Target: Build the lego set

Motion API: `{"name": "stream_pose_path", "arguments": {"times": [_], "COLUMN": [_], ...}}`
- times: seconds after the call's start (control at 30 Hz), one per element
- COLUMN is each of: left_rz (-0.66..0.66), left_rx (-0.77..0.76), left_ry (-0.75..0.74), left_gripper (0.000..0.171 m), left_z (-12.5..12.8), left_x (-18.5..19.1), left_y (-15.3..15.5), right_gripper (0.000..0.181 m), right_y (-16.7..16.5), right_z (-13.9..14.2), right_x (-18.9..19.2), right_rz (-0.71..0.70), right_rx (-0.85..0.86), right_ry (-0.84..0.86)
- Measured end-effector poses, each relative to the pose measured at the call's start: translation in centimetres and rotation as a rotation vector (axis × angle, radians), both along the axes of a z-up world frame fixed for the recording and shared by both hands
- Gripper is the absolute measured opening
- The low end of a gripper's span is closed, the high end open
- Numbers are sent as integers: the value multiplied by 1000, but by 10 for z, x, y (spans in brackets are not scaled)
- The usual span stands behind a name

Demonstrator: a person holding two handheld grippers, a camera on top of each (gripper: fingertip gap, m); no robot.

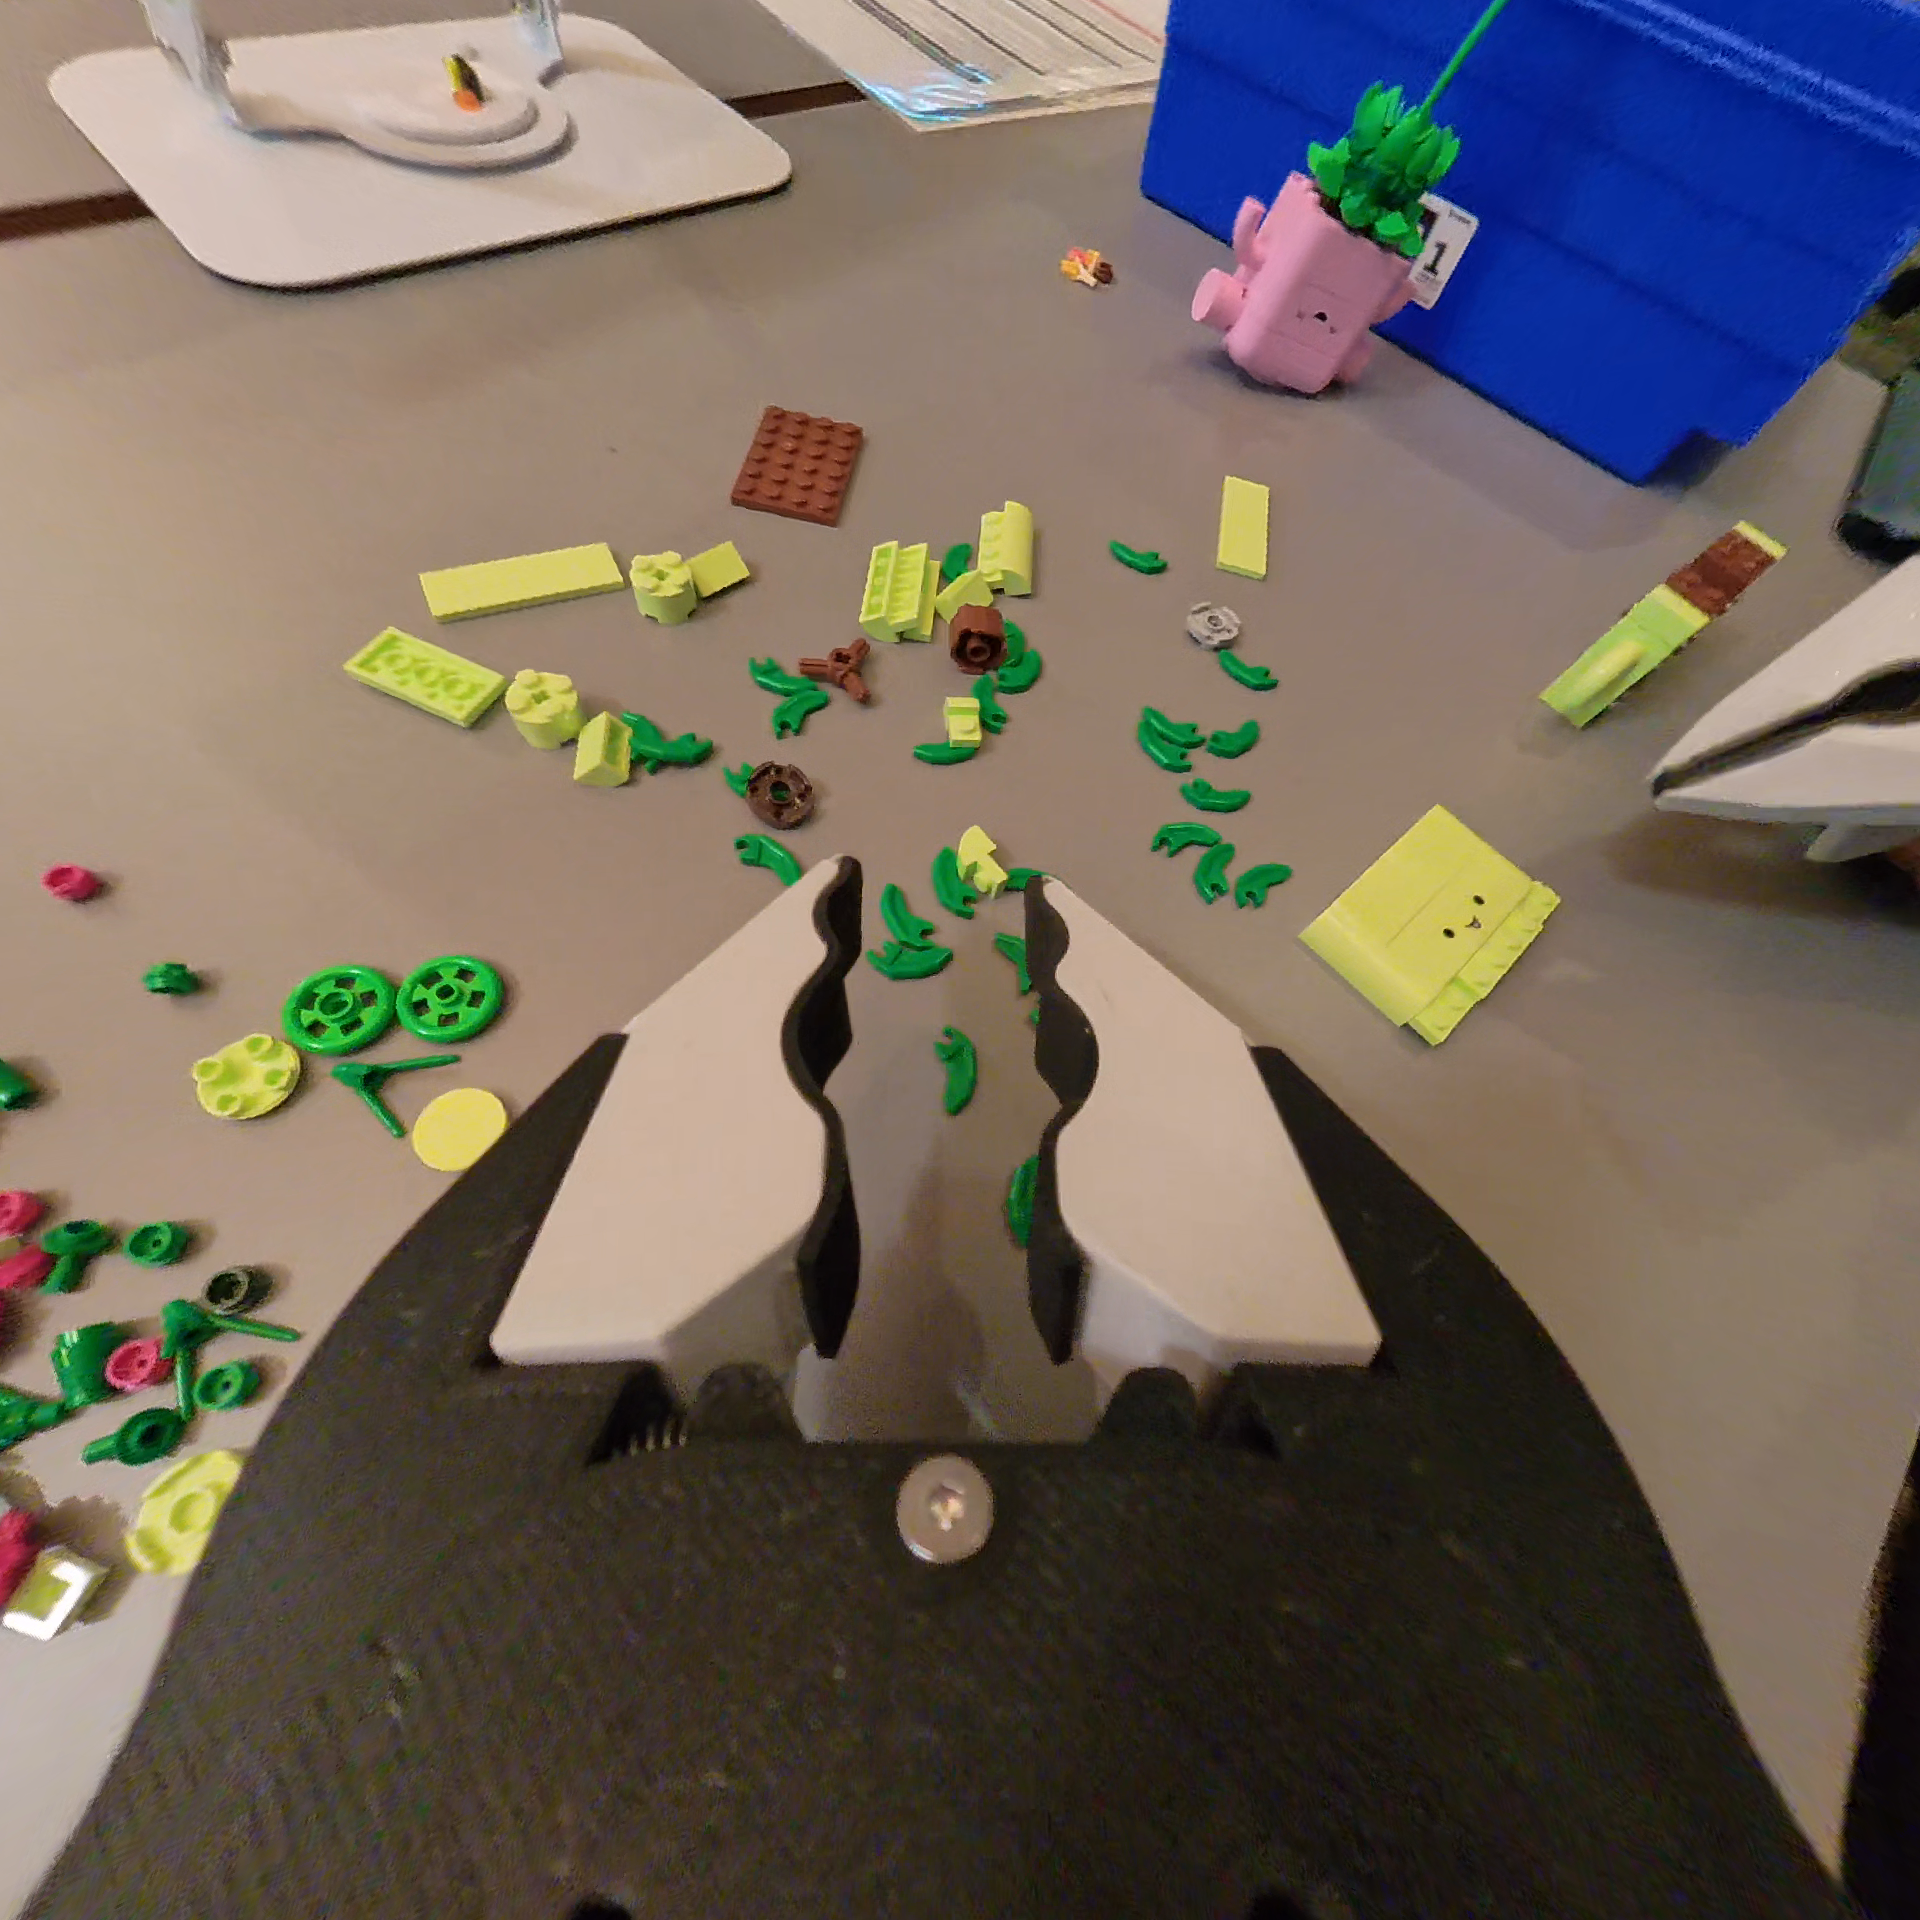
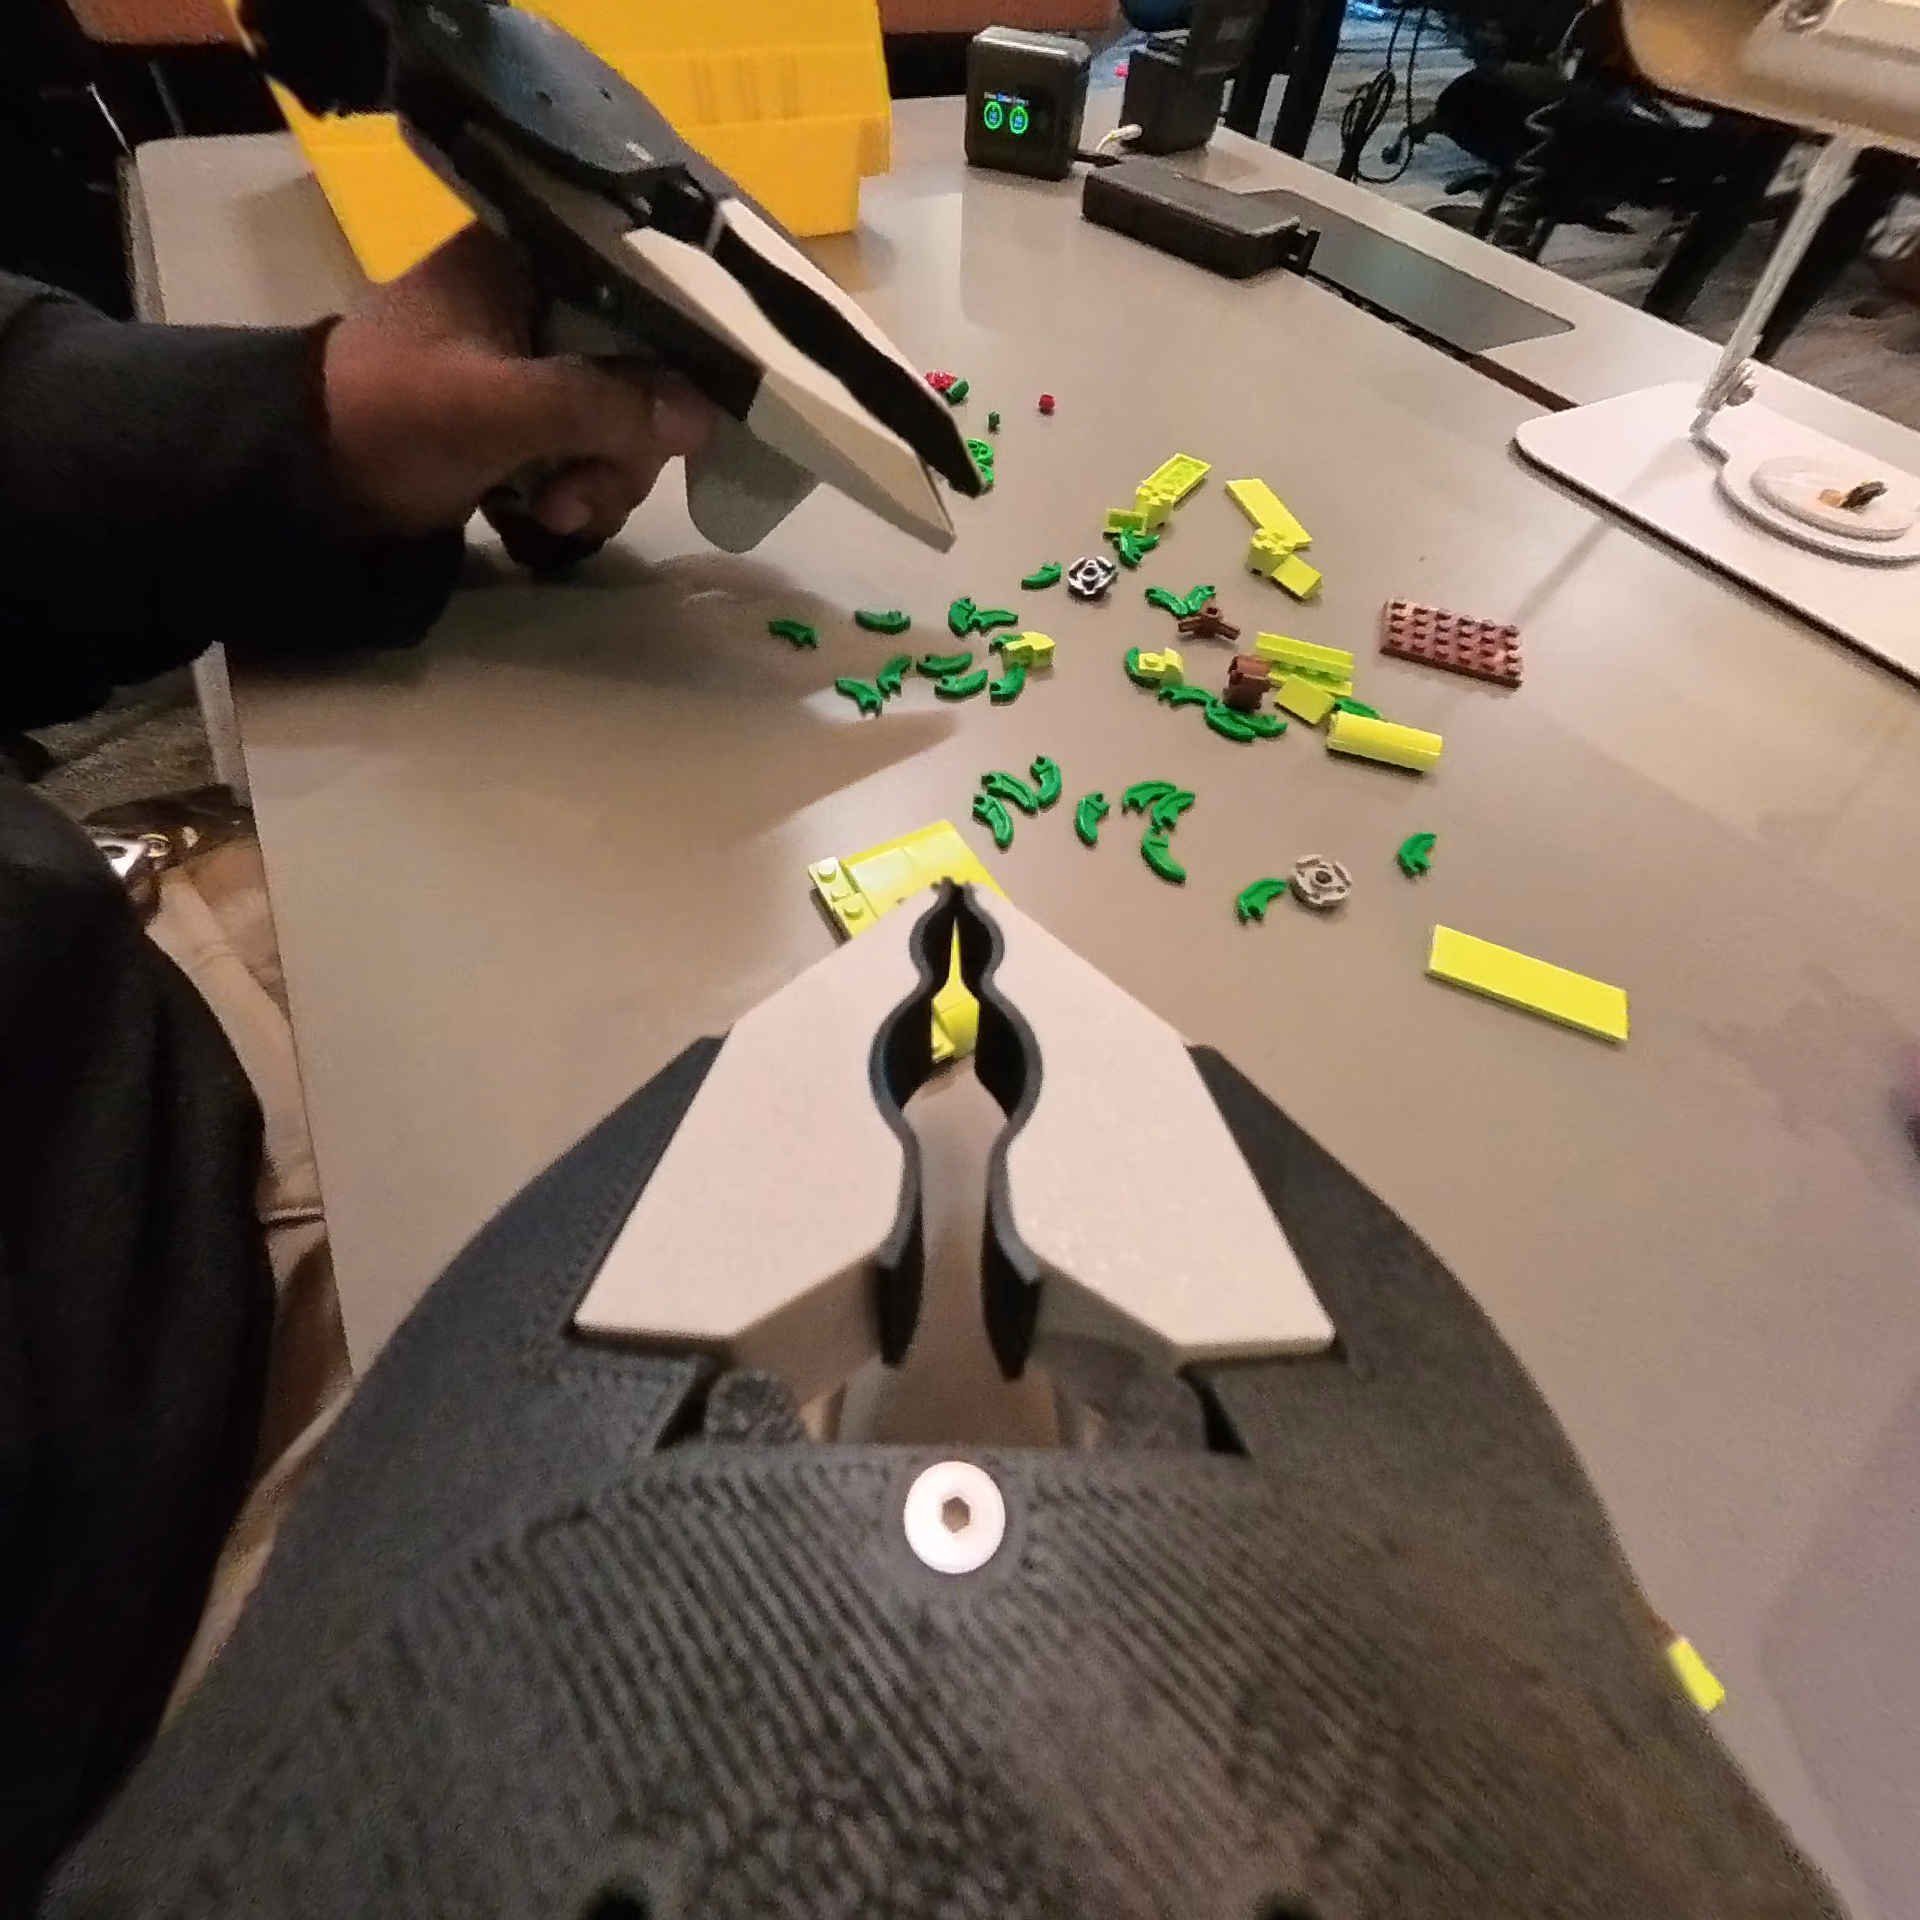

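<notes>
Loose Lego pieces lie on the grey table: many green leaf pieces [image 1: 914,951], lime bricks and tiles [image 1: 516,582], a brown plate [image 1: 798,465] and brown round pieces [image 1: 977,636]. My left gripper [image 1: 943,883] is open and empty, low over the leaves, with a small lime piece [image 1: 982,857] just past its tips. It also shows in the right wrist view [image 2: 951,499], held by a hand. My right gripper [image 2: 951,891] is shut and empty, above a lime panel with a face [image 1: 1434,920] that lies flat [image 2: 894,868]. A built pink pot with a green plant [image 1: 1309,281] stands at the back.
A blue bin [image 1: 1610,208] stands behind the pink pot. A lime-and-brown sub-assembly [image 1: 1652,634] lies at the right. A white stand base [image 1: 416,177] sits at the back left. Green wheels [image 1: 395,1003] and pink and green bits lie at the left. A yellow bin [image 2: 727,104] and black devices [image 2: 1029,99] stand at the far edge. About 15 cm separates my left fingertips from my right. My left tips are roughly 4 cm from the small lime piece [image 1: 982,857]. To reach the brown plate [image 1: 798,465] in a straight line is about 15 cm for my left fingers, about 25 cm for my right. My right wrist view [image 2: 1443,633] looks at it from another angle.
</notes>
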State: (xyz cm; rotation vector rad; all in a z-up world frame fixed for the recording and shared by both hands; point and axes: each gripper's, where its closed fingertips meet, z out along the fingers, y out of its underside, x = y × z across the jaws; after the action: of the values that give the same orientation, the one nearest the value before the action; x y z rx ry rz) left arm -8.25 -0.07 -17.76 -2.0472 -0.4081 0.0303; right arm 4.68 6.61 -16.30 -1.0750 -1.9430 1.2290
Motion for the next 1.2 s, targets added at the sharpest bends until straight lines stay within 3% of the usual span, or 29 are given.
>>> {"name": "stream_pose_path", "arguments": {"times": [0.27,0.47,0.63,0.73,0.87,0.97,1.13,1.2], "left_rz": [37,21,15,-7,98,196,384,417], "left_rx": [96,133,143,221,177,209,161,157], "left_ry": [-83,23,60,134,304,300,347,304], "left_gripper": [23,0,0,0,0,0,0,0], "left_z": [8,19,23,38,55,66,63,57], "left_x": [-9,-4,-1,6,-19,-46,-84,-93], "left_y": [-3,-1,0,-6,-46,-81,-129,-138], "right_gripper": [0,0,0,0,0,0,0,0], "right_y": [-4,-4,-7,-7,-7,-6,-4,-5], "right_z": [4,10,4,3,4,6,7,6], "right_x": [4,7,6,6,4,4,4,4], "right_rz": [13,13,30,34,38,40,38,39], "right_rx": [39,38,51,59,41,14,-2,5], "right_ry": [54,103,62,60,52,51,48,50]}}
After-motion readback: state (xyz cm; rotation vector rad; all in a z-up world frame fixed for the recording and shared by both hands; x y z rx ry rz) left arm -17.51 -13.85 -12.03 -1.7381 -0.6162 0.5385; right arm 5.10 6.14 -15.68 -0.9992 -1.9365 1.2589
